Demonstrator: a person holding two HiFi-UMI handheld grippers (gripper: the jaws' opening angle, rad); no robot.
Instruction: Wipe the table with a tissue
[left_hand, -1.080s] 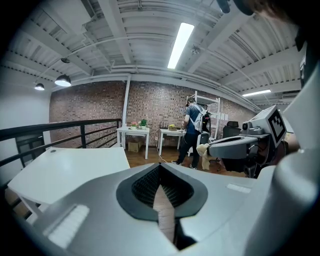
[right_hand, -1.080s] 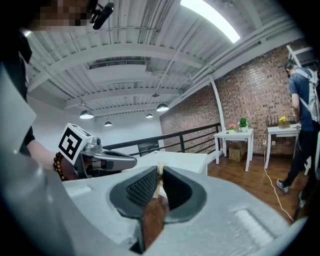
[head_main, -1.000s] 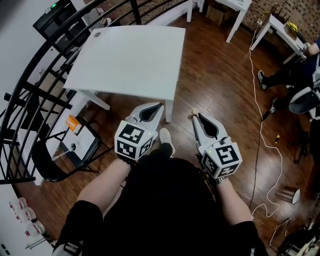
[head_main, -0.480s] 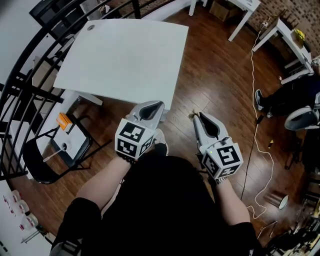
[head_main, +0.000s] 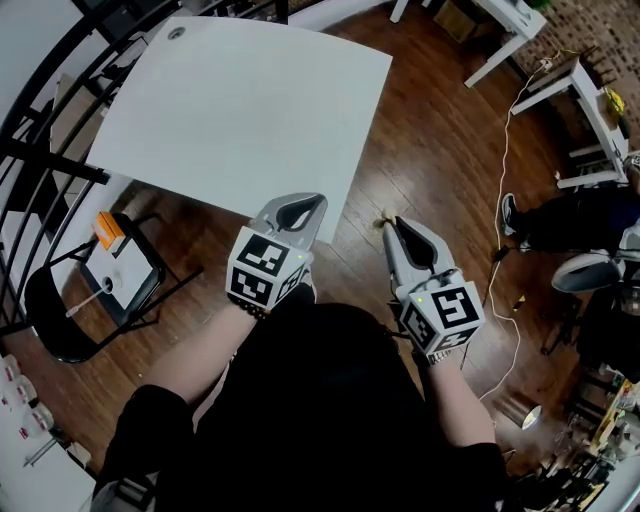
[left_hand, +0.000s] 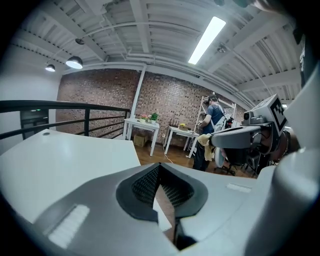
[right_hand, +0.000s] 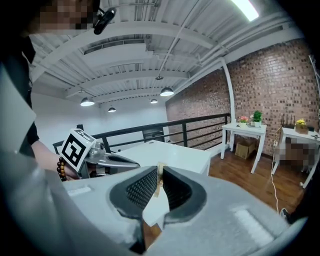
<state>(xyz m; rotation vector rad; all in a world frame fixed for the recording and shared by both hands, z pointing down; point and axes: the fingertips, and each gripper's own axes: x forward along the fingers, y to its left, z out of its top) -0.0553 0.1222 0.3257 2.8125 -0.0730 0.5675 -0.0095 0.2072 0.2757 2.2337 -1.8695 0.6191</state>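
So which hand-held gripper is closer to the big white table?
Left. The left hand-held gripper reaches the near edge of the table; the right hand-held gripper, pinching a bit of tissue, is over the floor past the table's corner.

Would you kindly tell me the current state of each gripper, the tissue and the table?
Left gripper: fingers shut, nothing between them.
Right gripper: fingers shut on the tissue.
Tissue: pinched at the fingertips, touching no surface.
Table: upright, neither gripper touching its top.
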